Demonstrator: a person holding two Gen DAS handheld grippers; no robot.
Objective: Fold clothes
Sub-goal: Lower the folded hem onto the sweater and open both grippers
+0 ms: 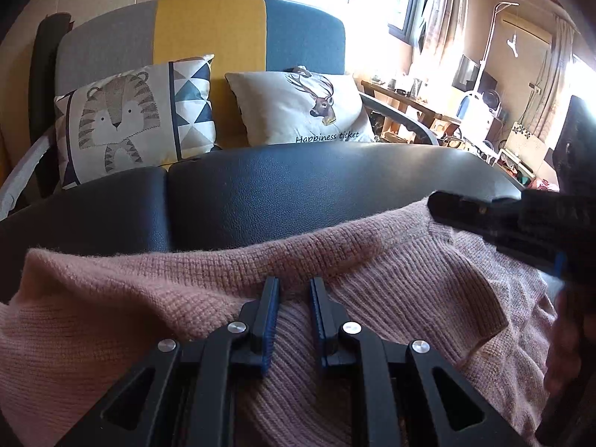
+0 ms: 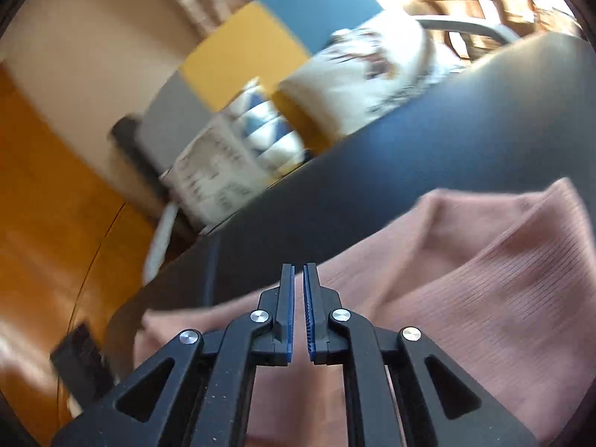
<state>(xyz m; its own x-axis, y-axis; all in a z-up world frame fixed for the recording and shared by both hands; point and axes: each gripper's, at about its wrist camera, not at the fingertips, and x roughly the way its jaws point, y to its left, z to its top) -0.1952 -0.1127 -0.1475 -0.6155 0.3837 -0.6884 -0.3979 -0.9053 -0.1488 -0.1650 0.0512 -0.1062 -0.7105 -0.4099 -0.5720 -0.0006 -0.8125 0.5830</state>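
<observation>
The left gripper (image 1: 294,287) is pinching a raised ridge of the pink sweater (image 1: 130,313) between its nearly closed pads, while the right gripper (image 2: 299,272) is showing a thin, empty slit between its jaws, hovering over the sweater's edge. The sweater is lying rumpled on the dark padded table (image 1: 260,193), partly doubled over, so the folding is looking barely underway, with squaring and flattening remaining

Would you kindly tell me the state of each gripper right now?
Left gripper: fingers closed on a fold of the pink sweater.
Right gripper: fingers nearly shut, nothing visible between them.
</observation>
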